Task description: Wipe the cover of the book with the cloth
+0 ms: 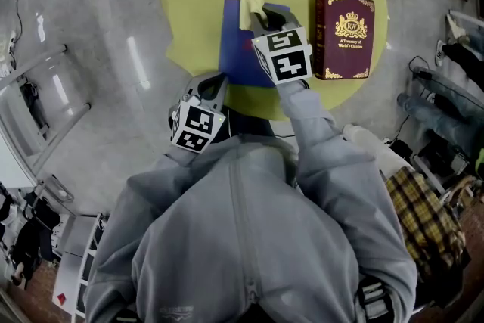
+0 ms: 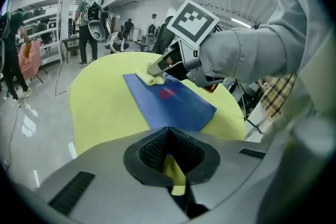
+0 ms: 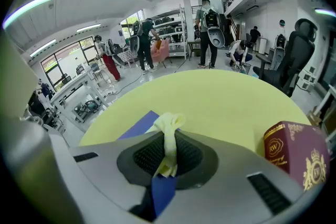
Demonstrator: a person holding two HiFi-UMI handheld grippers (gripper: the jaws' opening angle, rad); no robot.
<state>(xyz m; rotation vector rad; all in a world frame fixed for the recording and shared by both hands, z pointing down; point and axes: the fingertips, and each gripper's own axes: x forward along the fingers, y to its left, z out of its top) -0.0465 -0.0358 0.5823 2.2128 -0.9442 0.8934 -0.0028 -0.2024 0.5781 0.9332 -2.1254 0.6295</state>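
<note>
Pinches the cloth (image 1: 250, 8) in the right gripper (image 1: 261, 17) atop the blue book (image 1: 238, 60), flat mid-frame, long axis up-frame. Holds the left gripper (image 1: 215, 85) closed lower left; reveals the pinch only in the right gripper view.

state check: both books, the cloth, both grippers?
blue book: closed, flat on the yellow table.
red book: closed, flat, cover up, apart from the blue book.
cloth: bunched, resting on the blue book's far end.
right gripper: shut on the cloth.
left gripper: shut, nothing seen in it, near the blue book's near corner.
</note>
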